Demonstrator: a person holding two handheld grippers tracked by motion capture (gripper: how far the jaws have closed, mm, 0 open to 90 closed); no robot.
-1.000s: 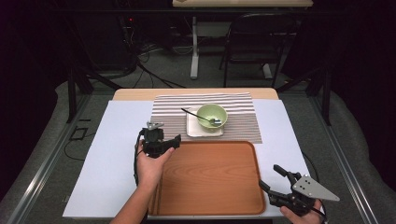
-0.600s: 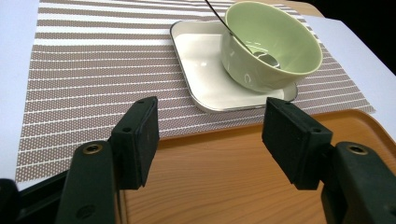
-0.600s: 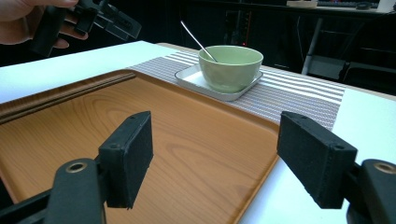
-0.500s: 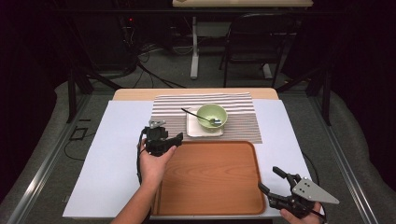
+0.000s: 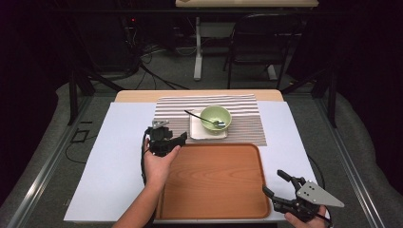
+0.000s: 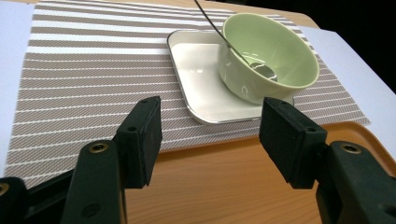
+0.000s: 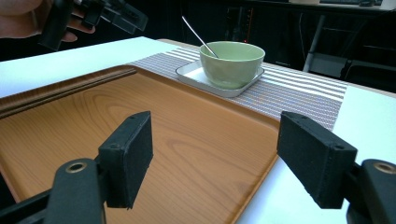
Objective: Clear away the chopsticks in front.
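Black-padded and wide apart on the left gripper (image 6: 210, 126): just been closing a little, gripping nothing. Hovers over the far left corner of the tray (image 5: 214, 190), aimed across its far rim at the plate (image 6: 196, 70). Just beyond, on a striped mat (image 6: 93, 70): that plate, with the bowl (image 6: 268, 56) standing on its right part and the spoon (image 6: 212, 25) leaning inside, handle up toward the far left. Off the tray's near right corner: right gripper (image 5: 273, 182), likewise wide open and holding nothing, low over the table (image 5: 109, 166).

Looks like the approach step of moving plate, bowl and spoon onto the bare tray; nothing gripped yet. Next calls for easing forward and down until the pads straddle the plate's near rim, one above and one below, then closing firmly. Calls too for a level lift, lest bowl and spoon slide off.
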